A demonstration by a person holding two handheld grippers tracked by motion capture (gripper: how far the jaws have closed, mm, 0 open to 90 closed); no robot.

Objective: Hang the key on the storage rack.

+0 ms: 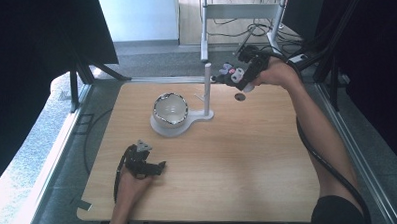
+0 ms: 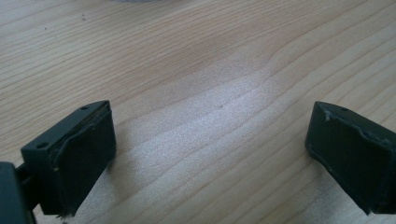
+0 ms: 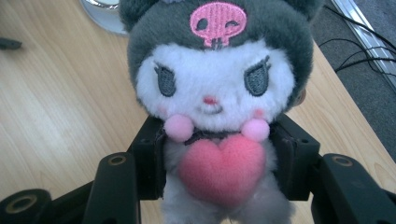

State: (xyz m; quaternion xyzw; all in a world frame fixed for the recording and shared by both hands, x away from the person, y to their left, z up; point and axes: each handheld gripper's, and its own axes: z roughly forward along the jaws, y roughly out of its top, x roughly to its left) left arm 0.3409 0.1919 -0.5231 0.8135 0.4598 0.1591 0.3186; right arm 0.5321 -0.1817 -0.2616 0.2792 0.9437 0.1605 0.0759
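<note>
R gripper [image 1: 234, 76] up at far right of counter [image 1: 229, 181], held off the surface, jaws pinching the plush toy [image 3: 212, 93] across its torso, one pad each side of the pink heart [image 3: 223, 169]. Toy faces the right gripper view camera: grey hood w/ pink skull patch, white face, two pink pom-poms. In high view the toy [image 1: 228, 69] sits just beside the white post [image 1: 207, 89] of the stand [image 1: 179, 125], near post top. Stand's round base carries a bowl-like cup [image 1: 170, 109] w/ shiny rim; a small peg sticks off the post lower down. Dark round spot [image 1: 240, 97] on counter below the R hand, can't tell what it is. L gripper [image 1: 156, 167] low over near-left counter, jaws spread wide, nothing between them but bare wood grain per left gripper view. Judgement: work in hand looks like bringing the toy to the stand, to hang on post or drop in cup; can't tell which. Risks: grip is on soft stuffing, so plush could compress and slide out if jaws ease; head is heavy vs. body, may tip fwd. Toy or jaws bumping the post could shift or topple the light stand, esp. w/ L gripper well apart and not bracing it. Any hang loop is hidden, so alignment is guesswork.
</note>
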